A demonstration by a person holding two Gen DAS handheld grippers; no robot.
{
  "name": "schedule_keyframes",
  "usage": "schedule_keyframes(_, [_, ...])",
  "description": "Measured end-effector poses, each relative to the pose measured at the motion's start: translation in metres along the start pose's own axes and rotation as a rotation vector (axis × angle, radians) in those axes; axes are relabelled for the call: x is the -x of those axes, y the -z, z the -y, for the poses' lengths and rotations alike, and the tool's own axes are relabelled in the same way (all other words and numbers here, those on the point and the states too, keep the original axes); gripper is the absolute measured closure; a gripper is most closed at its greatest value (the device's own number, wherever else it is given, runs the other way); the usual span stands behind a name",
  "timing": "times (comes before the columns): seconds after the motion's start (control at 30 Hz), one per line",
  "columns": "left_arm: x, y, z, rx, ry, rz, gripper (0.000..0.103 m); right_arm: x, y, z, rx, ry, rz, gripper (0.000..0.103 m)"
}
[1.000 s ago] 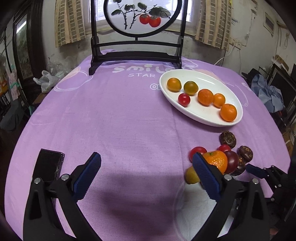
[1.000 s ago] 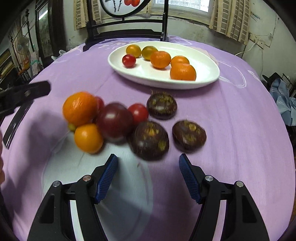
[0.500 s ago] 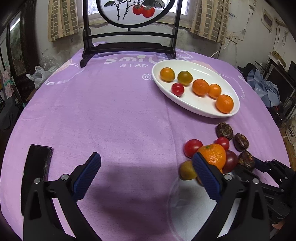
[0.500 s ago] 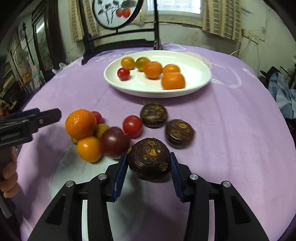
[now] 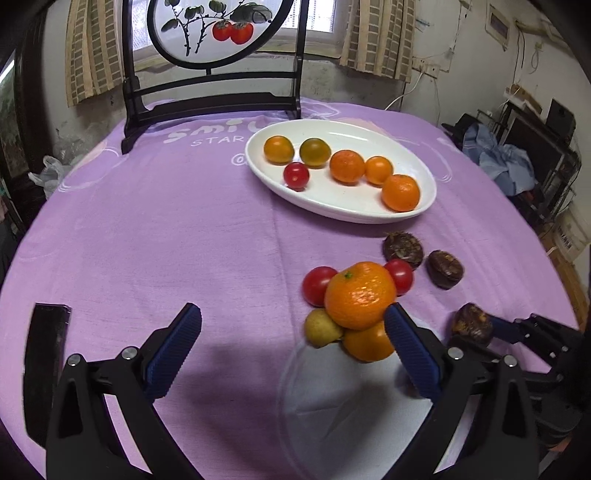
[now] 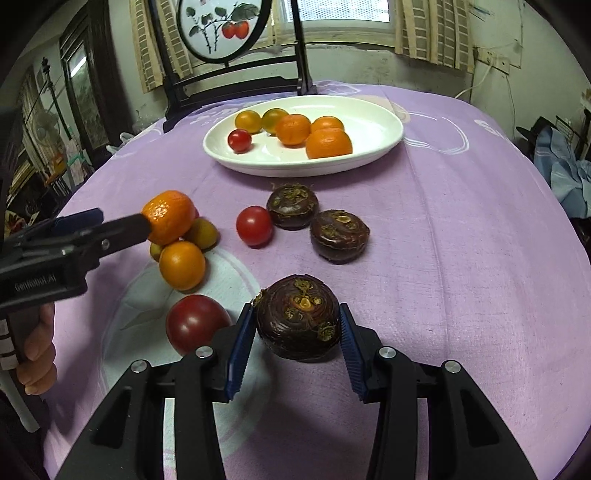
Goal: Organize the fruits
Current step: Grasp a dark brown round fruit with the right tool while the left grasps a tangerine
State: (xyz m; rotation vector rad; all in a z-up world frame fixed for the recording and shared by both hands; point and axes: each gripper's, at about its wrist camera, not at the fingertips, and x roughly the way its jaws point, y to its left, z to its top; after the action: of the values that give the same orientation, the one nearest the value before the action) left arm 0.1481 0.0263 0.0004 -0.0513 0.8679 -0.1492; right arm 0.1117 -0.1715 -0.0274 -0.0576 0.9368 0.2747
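My right gripper (image 6: 297, 338) is shut on a dark brown water chestnut (image 6: 298, 320) and holds it above the purple cloth; it also shows in the left wrist view (image 5: 472, 325). My left gripper (image 5: 293, 332) is open and empty, its right finger next to a large orange (image 5: 360, 295) that tops a fruit pile. The white oval plate (image 5: 369, 210) at the back holds several oranges and tomatoes. Two more chestnuts (image 6: 339, 235) and a red tomato (image 6: 254, 226) lie loose on the cloth. A dark red tomato (image 6: 195, 323) sits left of my right gripper.
A black phone (image 5: 46, 332) lies at the table's left edge. A dark wooden stand with a round painted screen (image 5: 210, 33) stands at the back. A pale round patch (image 5: 351, 406) marks the cloth near the pile. The table edge drops off at right.
My right gripper closed on the water chestnut and lifted it back from the pile. My left gripper moved forward toward the pile, still open.
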Motion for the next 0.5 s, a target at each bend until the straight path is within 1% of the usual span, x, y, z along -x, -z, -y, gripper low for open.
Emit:
schedule_keyframes(0.03, [0.001, -0.001, 0.001, 0.009, 0.018, 0.007, 0.006, 0.001, 0.000, 0.000, 0.002, -0.001, 0.002, 0.057])
schedule_keyframes(0.13, [0.001, -0.003, 0.004, 0.013, 0.013, 0.019, 0.006, 0.003, -0.001, 0.001, -0.004, -0.002, 0.007, 0.057])
schedule_keyframes(0.27, [-0.007, -0.006, 0.015, 0.009, 0.031, -0.021, 0.006, 0.004, -0.001, 0.005, -0.019, -0.002, 0.003, 0.057])
schedule_keyframes(0.33, [-0.012, -0.007, 0.020, 0.002, 0.026, -0.037, 0.006, 0.004, -0.001, 0.005, -0.018, -0.002, 0.004, 0.057])
schedule_keyframes(0.37, [-0.016, -0.007, 0.024, -0.002, 0.020, -0.046, 0.009, 0.005, -0.001, 0.005, -0.015, -0.004, 0.006, 0.057])
schedule_keyframes(0.4, [-0.018, -0.007, 0.026, -0.005, 0.021, -0.055, 0.016, 0.006, -0.001, 0.005, -0.012, -0.007, 0.009, 0.057])
schedule_keyframes(0.43, [-0.022, -0.007, 0.029, -0.010, 0.029, -0.069, 0.034, 0.006, -0.001, 0.004, -0.011, -0.009, 0.010, 0.057])
schedule_keyframes(0.47, [-0.027, -0.008, 0.031, -0.011, 0.043, -0.096, 0.044, 0.007, -0.001, 0.004, -0.008, -0.011, 0.011, 0.057])
schedule_keyframes(0.5, [-0.031, -0.007, 0.032, -0.004, 0.055, -0.119, 0.046, 0.007, -0.001, 0.004, -0.007, -0.012, 0.011, 0.057])
